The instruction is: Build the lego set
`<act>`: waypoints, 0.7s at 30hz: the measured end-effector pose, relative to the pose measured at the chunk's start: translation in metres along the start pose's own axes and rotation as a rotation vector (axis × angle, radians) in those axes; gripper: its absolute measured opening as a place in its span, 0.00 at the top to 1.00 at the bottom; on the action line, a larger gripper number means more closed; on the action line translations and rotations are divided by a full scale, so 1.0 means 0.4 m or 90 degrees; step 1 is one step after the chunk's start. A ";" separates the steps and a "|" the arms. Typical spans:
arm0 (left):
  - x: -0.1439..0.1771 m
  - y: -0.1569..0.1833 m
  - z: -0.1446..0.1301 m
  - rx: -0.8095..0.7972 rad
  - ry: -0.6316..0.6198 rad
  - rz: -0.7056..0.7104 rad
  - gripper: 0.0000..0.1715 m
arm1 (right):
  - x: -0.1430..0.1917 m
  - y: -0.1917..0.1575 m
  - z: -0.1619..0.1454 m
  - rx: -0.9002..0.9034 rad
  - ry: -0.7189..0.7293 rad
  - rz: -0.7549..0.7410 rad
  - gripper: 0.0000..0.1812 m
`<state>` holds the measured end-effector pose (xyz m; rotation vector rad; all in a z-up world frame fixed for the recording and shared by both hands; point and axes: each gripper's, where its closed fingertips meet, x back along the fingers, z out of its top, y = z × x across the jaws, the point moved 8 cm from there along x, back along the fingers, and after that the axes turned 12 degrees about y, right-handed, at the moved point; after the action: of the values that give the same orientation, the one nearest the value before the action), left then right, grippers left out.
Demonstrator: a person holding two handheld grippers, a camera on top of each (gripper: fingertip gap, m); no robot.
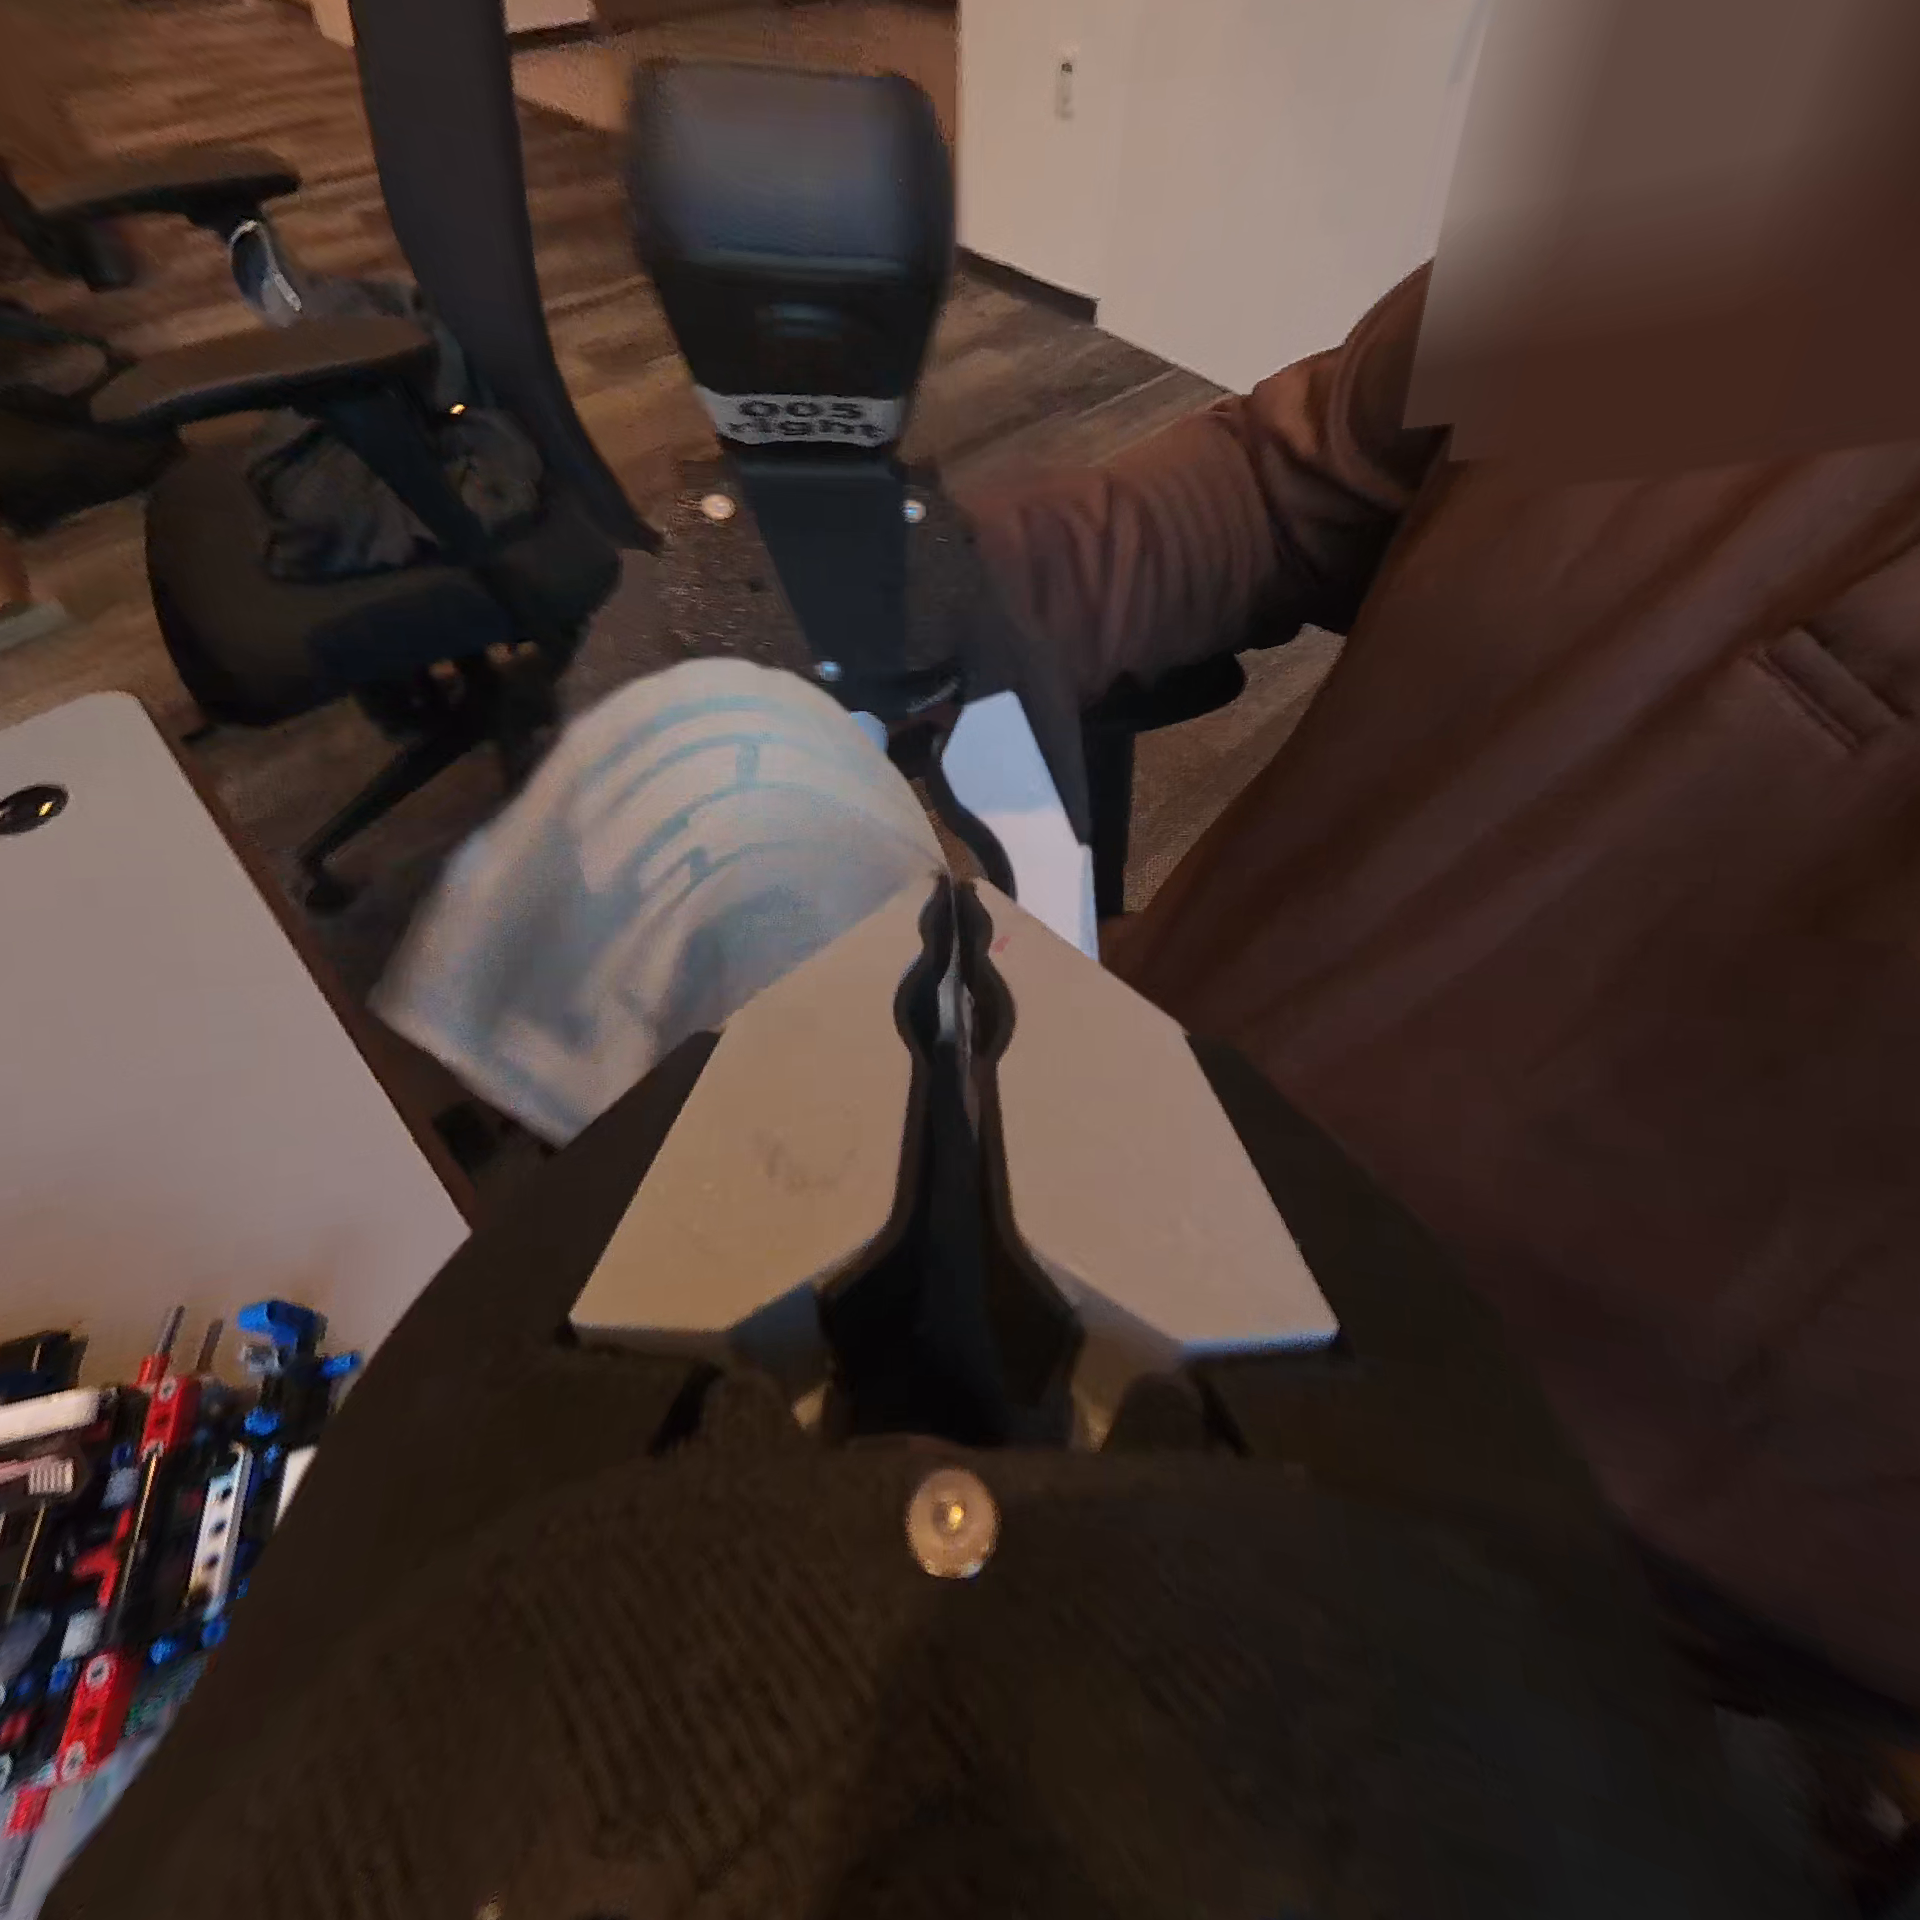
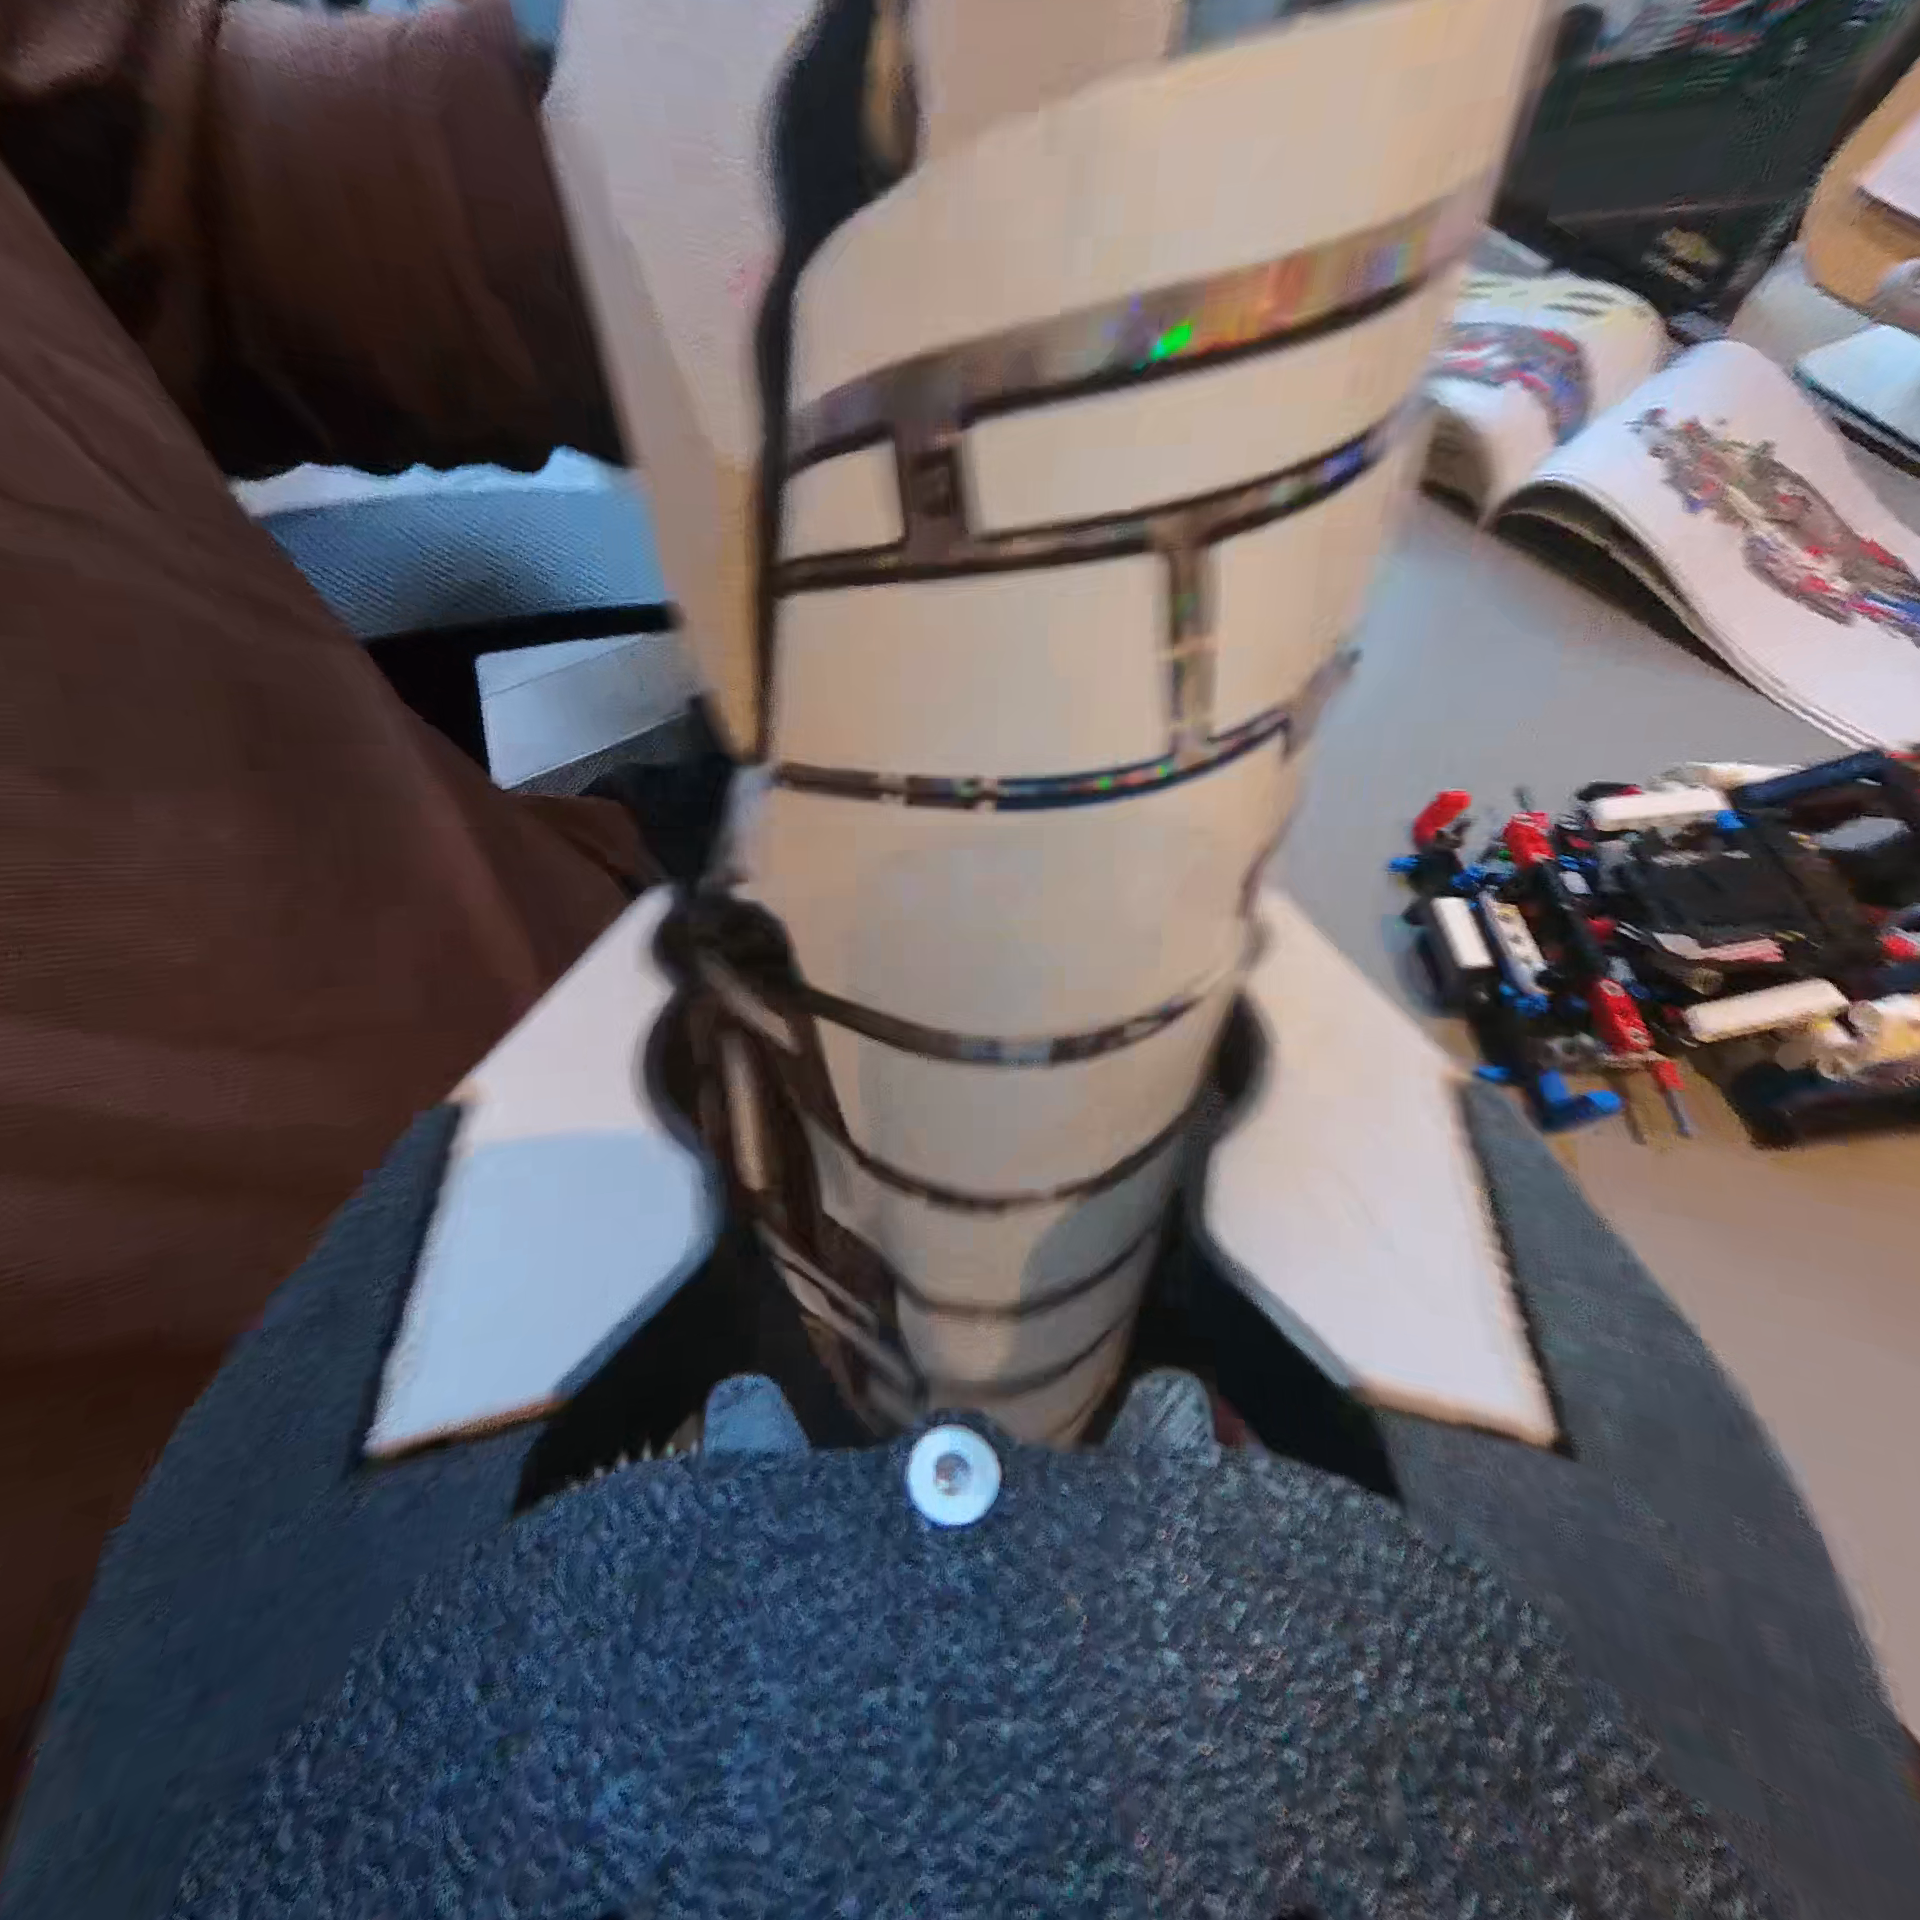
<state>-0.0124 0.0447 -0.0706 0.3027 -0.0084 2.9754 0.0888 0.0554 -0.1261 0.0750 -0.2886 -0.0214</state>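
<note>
Honestly the build looked maybe partway done at this point. The model [image 2: 1704, 935] sat on the table [image 2: 1455, 1299] at the right edge of the right wrist view, a black, white and red chassis with blue pins sticking out, clearly still open and unfinished. It also showed in the lower left corner of the left wrist view. The manual [image 2: 1683, 540] lay open in the upper right, just beyond the model.

Neither gripper was on the model though. Both were up holding a sticker sheet [image 2: 1039, 644], curled and blurry, filling the middle of the right wrist view. The right gripper [image 2: 977, 935] had its jaws narrowed on the sheet's lower end. The left gripper [image 1: 951, 935] was pinched nearly closed on the sheet's edge, near the middle of its frame, with the sheet bulging off to the left.

My guess is this was a sticker step, so no brick was going on just yet, and plenty of the build was left.
</note>
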 end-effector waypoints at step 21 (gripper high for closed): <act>0.033 0.056 -0.032 -0.092 -0.278 0.113 0.64 | -0.019 -0.016 -0.076 -0.277 -0.152 0.370 0.99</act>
<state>-0.0310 0.0249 -0.0803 0.9691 -0.3121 2.9879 0.0901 0.0515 -0.1578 -0.4473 -0.5289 0.4865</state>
